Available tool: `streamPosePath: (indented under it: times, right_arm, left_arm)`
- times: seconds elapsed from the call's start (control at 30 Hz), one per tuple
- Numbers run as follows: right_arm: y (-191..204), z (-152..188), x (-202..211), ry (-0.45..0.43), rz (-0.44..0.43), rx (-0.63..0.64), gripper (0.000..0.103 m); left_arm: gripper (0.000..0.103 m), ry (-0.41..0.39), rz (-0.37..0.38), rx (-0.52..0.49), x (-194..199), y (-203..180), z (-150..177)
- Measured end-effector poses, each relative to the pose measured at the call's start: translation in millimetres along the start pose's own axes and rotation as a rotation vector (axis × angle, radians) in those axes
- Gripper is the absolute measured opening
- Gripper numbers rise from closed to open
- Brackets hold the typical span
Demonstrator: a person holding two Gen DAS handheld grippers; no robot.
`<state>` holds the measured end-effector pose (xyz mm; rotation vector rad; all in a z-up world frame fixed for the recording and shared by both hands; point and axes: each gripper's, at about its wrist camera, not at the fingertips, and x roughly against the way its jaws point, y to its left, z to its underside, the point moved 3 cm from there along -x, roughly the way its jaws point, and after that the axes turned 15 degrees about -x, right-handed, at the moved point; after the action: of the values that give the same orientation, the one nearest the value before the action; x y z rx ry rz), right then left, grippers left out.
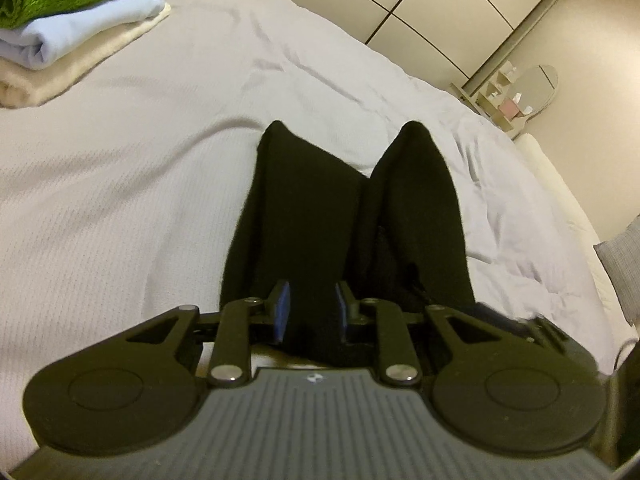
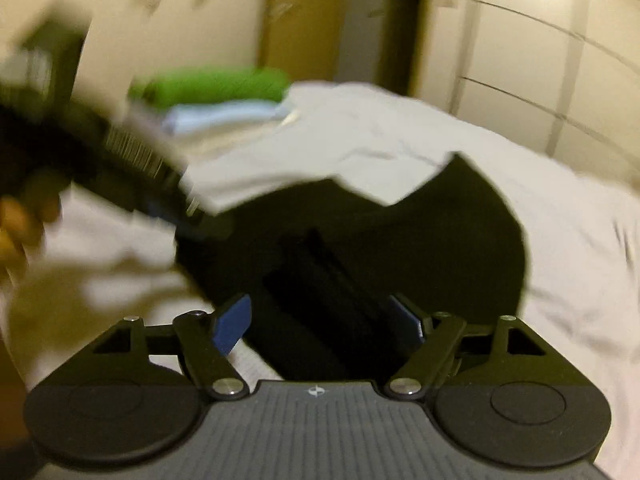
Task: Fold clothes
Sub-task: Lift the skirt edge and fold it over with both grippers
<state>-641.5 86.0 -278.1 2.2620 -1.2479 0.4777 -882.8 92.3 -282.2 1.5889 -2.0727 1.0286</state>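
Black garment [image 1: 320,216] is straddled by left gripper [image 1: 310,308], narrowly parted, seemingly ungripped; right gripper [image 2: 320,320] is spread wide. Both near corners should be pinched evenly.

Black garment [image 1: 320,216]: dark, matte fabric, laid on a pale bedspread, two long tapering sections extended toward 12 o'clock with a V-shaped gap between them. In the right wrist view it [image 2: 360,248] is seen as a broad, blurred dark mass. Folded stack [image 1: 72,20] at 10 o'clock: green knit topmost, light blue beneath, cream lowest.
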Motion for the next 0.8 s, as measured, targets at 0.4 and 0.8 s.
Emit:
streamPosePath:
  times: [0.4, 0.8]
  right_arm:
    - [-179.3, -38.7, -57.9, 0.135, 0.217, -0.744, 0.028]
    - [-136.8, -45.6, -77.2, 0.158, 0.251, -0.521, 0.025]
  left_arm:
    - [0.027, -0.007, 0.029, -0.029, -11.9, -9.5, -22.0]
    - [0.056, 0.076, 0.257, 0.126, -89.6, 0.8, -52.0]
